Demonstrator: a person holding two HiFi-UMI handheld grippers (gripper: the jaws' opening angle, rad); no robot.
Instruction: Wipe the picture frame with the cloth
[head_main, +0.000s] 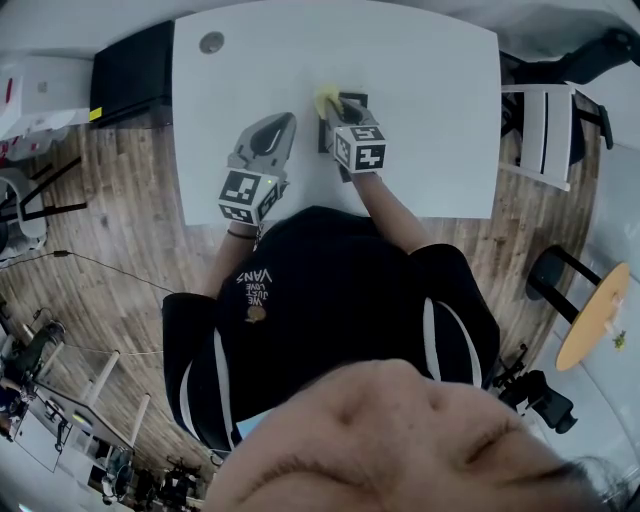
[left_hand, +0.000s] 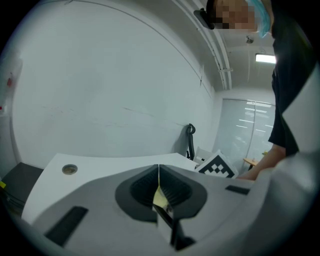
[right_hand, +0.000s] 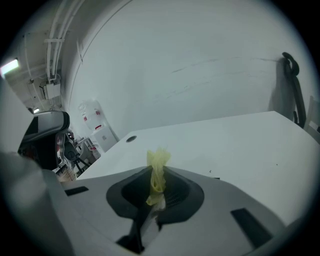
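Note:
A yellow cloth (head_main: 326, 98) sticks up bunched between the jaws of my right gripper (head_main: 332, 106), which is shut on it. In the right gripper view the cloth (right_hand: 158, 162) rises from the closed jaws of that gripper (right_hand: 157, 175) over the white table (right_hand: 225, 145). A dark picture frame (head_main: 357, 100) lies flat on the table, mostly hidden beneath the right gripper. My left gripper (head_main: 284, 122) hovers just left of the frame with its jaws together (left_hand: 158, 175); a pale yellow sliver shows in their seam. The right gripper's marker cube (left_hand: 218, 166) shows beside it.
A round grommet (head_main: 211, 42) sits at the white table's (head_main: 430, 70) far left corner. A black cabinet (head_main: 130, 70) stands to the left of the table, a white chair (head_main: 545, 130) to its right, and a round wooden side table (head_main: 595, 315) nearer on the right.

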